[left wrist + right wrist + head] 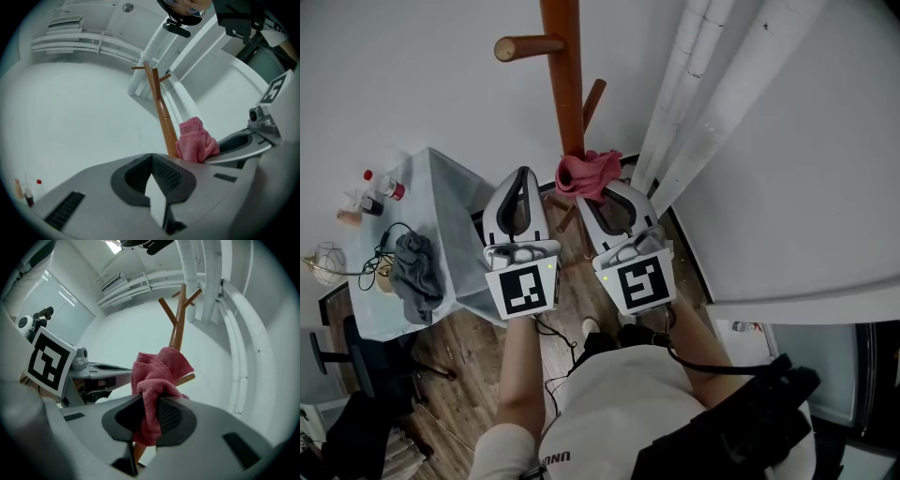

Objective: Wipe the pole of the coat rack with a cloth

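The brown wooden coat rack pole (565,84) rises in front of me, with pegs sticking out; it also shows in the left gripper view as the pole (161,112) and in the right gripper view as the pole (177,331). My right gripper (592,190) is shut on a pink cloth (586,174), whose bunched end (154,376) rests against the pole's lower part. My left gripper (522,178) is shut with nothing in it, just left of the pole. The pink cloth (197,140) appears beside the pole there.
White pipes (698,84) run along the wall corner right of the rack. A pale table (366,300) at left carries a grey rag (417,267), cables and small bottles (380,186). The rack's base (567,211) stands on the wood floor below.
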